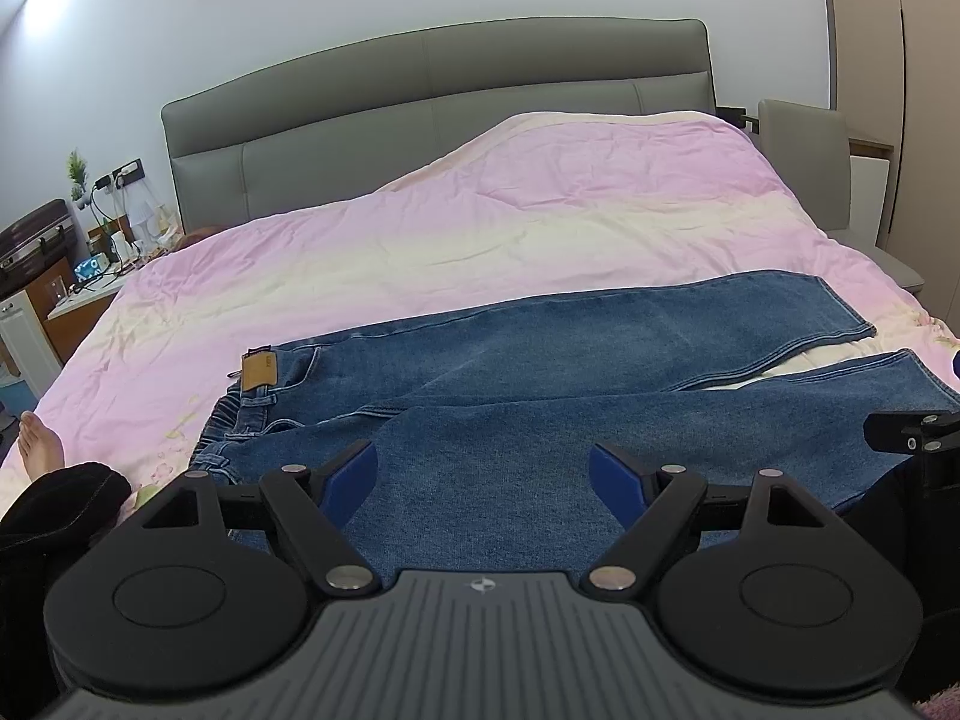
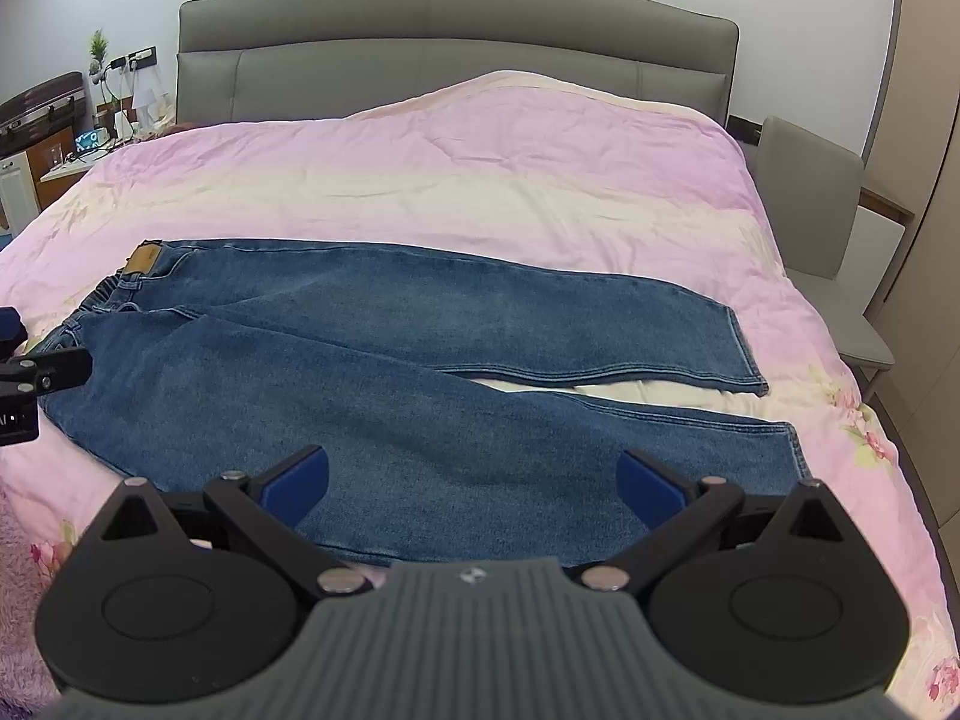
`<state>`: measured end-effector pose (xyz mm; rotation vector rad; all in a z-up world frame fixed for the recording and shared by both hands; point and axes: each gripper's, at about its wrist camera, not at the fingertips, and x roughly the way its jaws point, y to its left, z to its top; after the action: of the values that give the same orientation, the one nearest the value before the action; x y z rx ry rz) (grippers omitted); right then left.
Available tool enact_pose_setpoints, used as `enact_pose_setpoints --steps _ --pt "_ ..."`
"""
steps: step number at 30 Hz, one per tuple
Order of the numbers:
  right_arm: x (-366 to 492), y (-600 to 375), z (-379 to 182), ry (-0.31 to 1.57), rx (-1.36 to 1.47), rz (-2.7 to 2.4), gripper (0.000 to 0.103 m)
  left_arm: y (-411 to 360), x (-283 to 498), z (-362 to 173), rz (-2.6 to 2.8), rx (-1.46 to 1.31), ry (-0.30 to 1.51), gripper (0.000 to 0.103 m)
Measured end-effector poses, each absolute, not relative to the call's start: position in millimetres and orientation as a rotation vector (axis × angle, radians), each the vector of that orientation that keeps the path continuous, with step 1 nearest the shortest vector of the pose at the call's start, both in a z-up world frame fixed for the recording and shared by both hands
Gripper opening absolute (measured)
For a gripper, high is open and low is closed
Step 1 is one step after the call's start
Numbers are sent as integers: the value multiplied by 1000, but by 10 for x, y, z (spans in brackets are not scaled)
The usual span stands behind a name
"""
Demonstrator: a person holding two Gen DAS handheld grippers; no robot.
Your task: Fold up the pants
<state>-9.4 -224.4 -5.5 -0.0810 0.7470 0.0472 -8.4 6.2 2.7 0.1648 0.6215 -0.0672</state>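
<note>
A pair of blue jeans (image 2: 384, 360) lies flat on the pink bed cover (image 2: 480, 180), waistband to the left and the two legs running right, parted at the hems. A tan patch (image 1: 258, 370) sits at the waistband, its print too small to read. The left gripper (image 1: 483, 477) and the right gripper (image 2: 474, 477) both hang spread wide over the near leg, pinching nothing.

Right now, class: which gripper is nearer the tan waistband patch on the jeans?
Left. The left gripper hovers open over the jeans' seat, near the tan patch. The right gripper hovers open over the near leg, toward the hems.
</note>
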Motion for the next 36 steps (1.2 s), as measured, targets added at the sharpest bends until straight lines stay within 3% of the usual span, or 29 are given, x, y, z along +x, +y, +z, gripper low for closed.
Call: enact_pose_setpoints --steps 19,25,30,33,36 --pt "-15 -2259 -119 770 -92 32 98 27 -11 -20 -94 224 641 94" --pt "124 -2423 -321 799 -152 79 97 68 151 -167 -131 371 688 77" --pt "307 -2513 -634 878 -219 174 72 113 230 -412 -173 549 745 47" --pt "444 -2556 -841 953 -262 234 58 175 291 -591 -188 675 782 44" --pt "596 -2616 -1024 1038 -315 257 55 321 383 -762 -200 779 834 44"
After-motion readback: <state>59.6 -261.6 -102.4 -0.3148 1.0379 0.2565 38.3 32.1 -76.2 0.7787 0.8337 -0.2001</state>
